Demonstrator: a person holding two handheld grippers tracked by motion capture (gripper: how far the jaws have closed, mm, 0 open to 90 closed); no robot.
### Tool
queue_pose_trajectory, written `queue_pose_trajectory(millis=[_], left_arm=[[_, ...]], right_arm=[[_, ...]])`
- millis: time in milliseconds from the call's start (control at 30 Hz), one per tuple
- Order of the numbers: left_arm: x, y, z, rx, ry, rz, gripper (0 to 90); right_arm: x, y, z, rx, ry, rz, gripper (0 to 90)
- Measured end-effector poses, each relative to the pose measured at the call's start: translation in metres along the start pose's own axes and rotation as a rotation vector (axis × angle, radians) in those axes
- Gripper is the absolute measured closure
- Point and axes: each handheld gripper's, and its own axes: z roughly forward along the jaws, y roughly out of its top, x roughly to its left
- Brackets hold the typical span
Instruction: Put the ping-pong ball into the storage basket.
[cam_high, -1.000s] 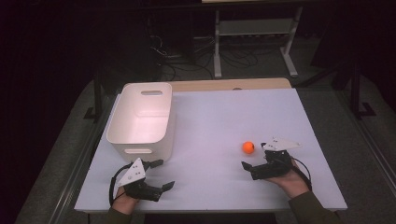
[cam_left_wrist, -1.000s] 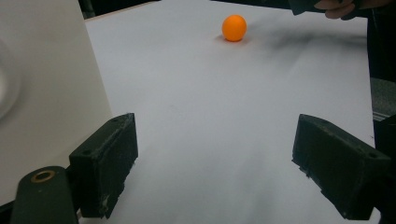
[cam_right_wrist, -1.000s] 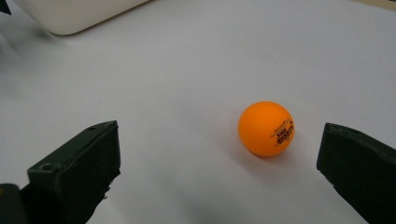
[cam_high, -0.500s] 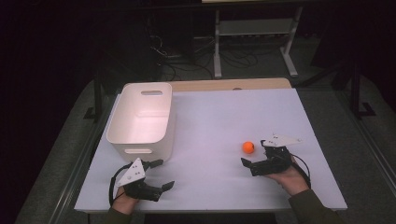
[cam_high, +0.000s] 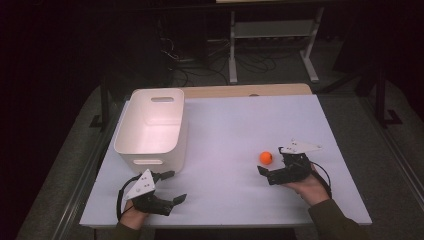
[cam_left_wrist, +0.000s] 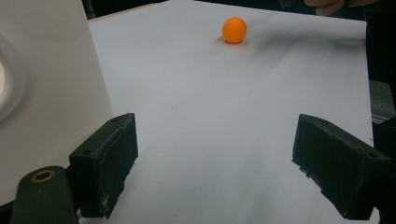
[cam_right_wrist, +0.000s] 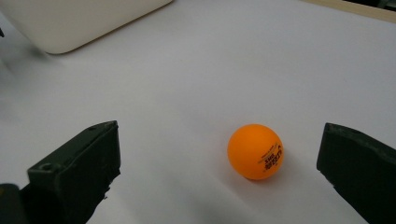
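Resting on the white desk, the orange ball carries a small block of dark print on its lower right side, too small to read in the right gripper view. Being round, it has no long axis, and only the print gives it a facing, toward the right claw. The ball sits on the right half of the desk, just beyond that claw, whose jaws stand wide apart with the ball between them and a little ahead, touching neither. A white bin with a handle slot near its rim stands on the left half of the desk, well apart from the ball; its long axis runs away from the person, and what can be seen of its inside holds nothing. The left claw lies near the bin's near end, jaws spread wide and gripping nothing, aimed across the desk toward the ball.
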Motion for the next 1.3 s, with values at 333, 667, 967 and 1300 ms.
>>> queue_pose_trajectory(millis=[333,667,967,1300], left_arm=[[0.000,0.000,0.000,-0.001,0.000,-0.002,14.0],[0.000,0.000,0.000,-0.001,0.000,-0.005,14.0],[0.000,0.000,0.000,-0.002,-0.001,-0.006,14.0],[0.000,0.000,0.000,-0.005,0.000,-0.007,14.0]], right_arm=[[-0.001,0.005,0.003,-0.003,0.001,-0.001,0.0],[-0.005,0.010,0.007,-0.007,-0.001,0.000,0.0],[-0.009,0.015,0.013,-0.005,-0.007,0.004,0.0],[-0.014,0.022,0.018,-0.004,-0.018,0.003,0.0]])
